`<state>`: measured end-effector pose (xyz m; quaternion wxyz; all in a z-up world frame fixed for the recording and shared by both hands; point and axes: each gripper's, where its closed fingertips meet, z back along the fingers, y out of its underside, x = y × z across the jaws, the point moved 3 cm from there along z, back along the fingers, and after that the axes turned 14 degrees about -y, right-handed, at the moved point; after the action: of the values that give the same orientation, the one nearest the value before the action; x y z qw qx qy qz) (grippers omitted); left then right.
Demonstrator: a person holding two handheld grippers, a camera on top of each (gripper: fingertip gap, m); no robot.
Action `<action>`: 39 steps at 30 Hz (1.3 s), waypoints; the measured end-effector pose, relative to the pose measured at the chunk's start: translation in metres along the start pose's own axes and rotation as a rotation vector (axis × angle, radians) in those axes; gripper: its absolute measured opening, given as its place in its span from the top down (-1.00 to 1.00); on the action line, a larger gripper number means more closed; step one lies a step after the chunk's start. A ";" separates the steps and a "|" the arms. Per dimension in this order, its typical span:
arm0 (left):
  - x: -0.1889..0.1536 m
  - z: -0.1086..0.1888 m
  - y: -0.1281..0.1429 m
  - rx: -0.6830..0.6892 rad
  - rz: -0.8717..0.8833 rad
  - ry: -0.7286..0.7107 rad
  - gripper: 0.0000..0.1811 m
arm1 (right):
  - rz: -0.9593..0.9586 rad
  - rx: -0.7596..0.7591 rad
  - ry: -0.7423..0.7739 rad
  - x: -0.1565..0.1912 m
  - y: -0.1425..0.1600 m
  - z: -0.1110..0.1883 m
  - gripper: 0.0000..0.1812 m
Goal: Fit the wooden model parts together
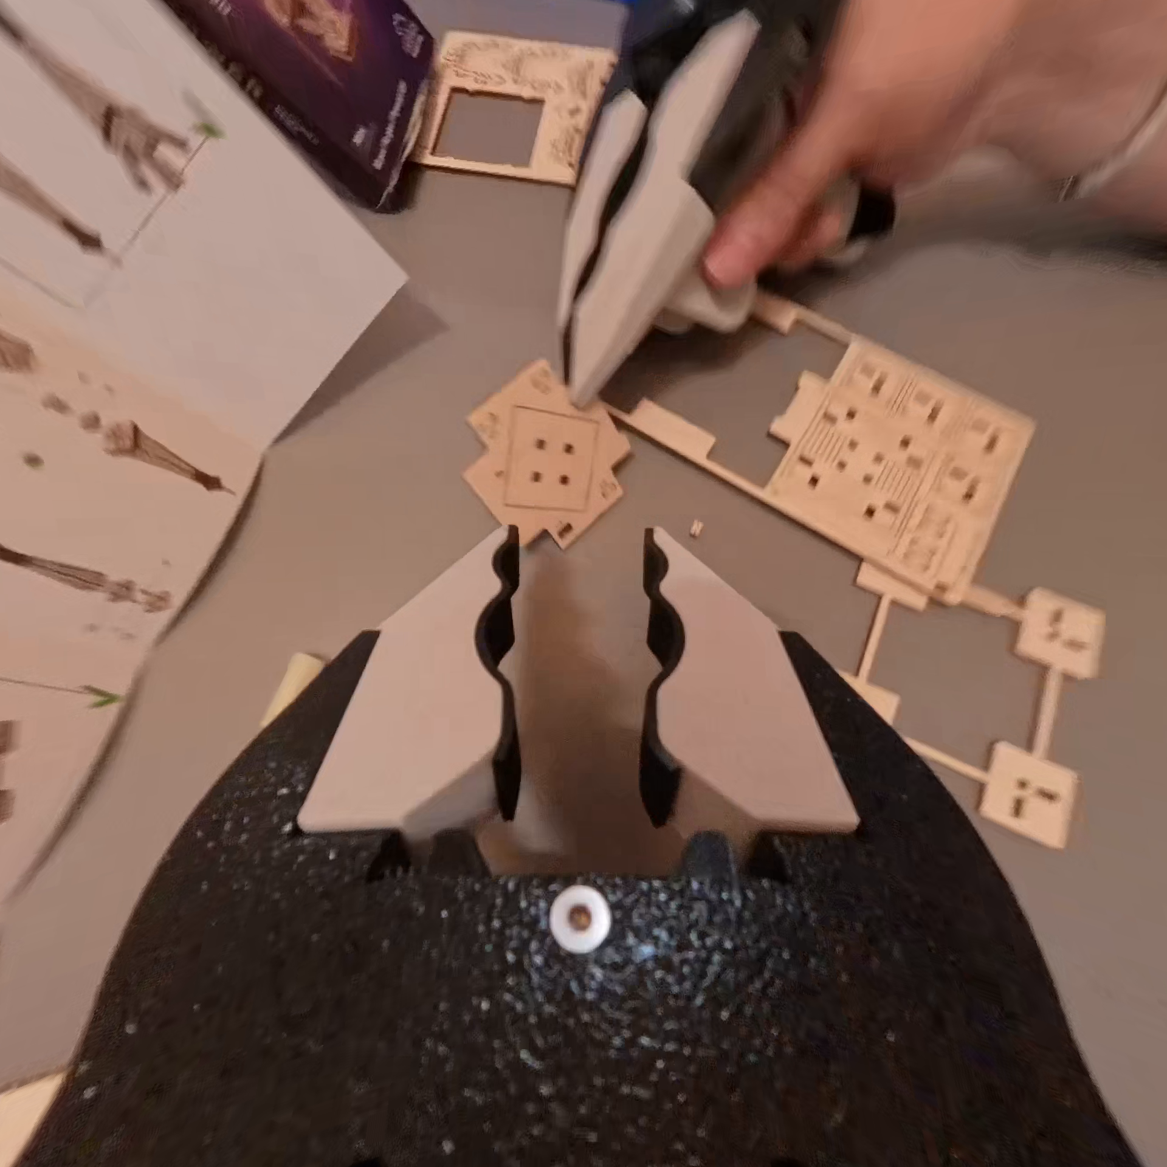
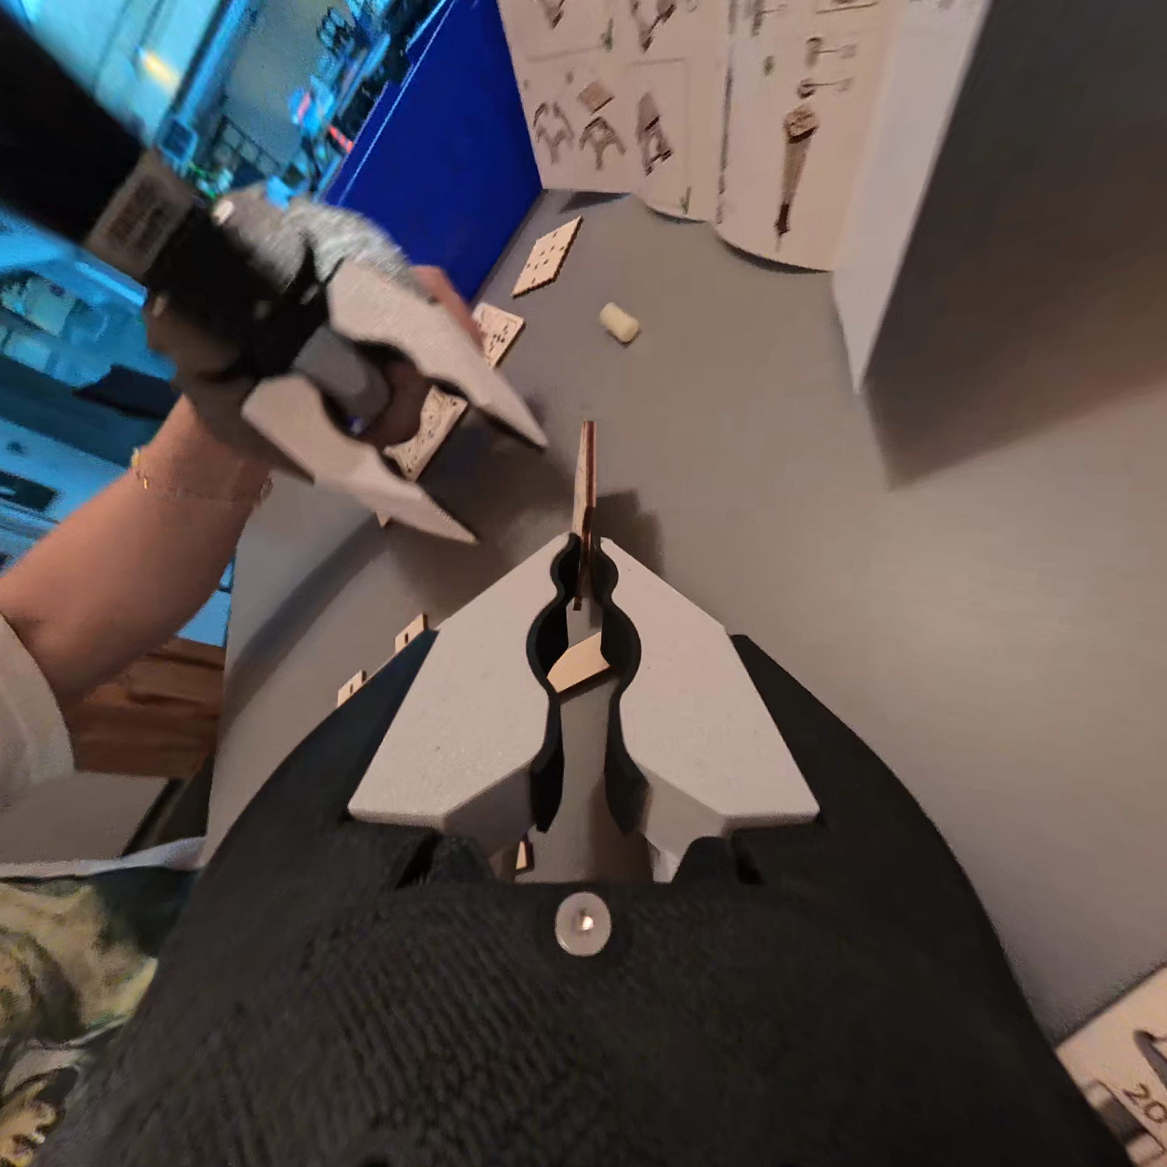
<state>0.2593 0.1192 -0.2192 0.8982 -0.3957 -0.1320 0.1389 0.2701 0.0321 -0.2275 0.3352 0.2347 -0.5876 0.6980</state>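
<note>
Right gripper (image 2: 584, 549) clamps a thin, pale wooden plate (image 2: 586, 480) edge-on, raised off the grey table (image 2: 758, 568). Plate face: engraved square, four holes. Left gripper (image 1: 581, 537) jaws apart, empty.

Both tongs share one scheme: pale grey fingers lined with black wavy inner pads on a black, speckled body, as on the left tongs (image 1: 581, 537) at lower centre and the right tongs (image 2: 584, 546). The tabletop (image 1: 353, 505) is plain mid grey. The square wooden plate (image 1: 548, 464) at centre is light tan, with an engraved square outline around four dark holes. The punched wooden sheet (image 1: 884, 480) at right is the same tan, with dark slots and fine lines. The box (image 1: 328, 82) at upper left is deep purple. The instruction sheets (image 1: 126, 353) at left are off-white with brown drawings and small green marks.
</note>
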 end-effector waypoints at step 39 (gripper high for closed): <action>0.009 -0.020 0.010 0.203 0.477 -0.640 0.23 | -0.121 -0.072 -0.034 -0.009 -0.003 0.005 0.99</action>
<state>0.2726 0.1152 -0.2381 0.7889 -0.2615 -0.2947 0.4716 0.2779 0.0255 -0.2312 0.3750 0.2696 -0.6027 0.6508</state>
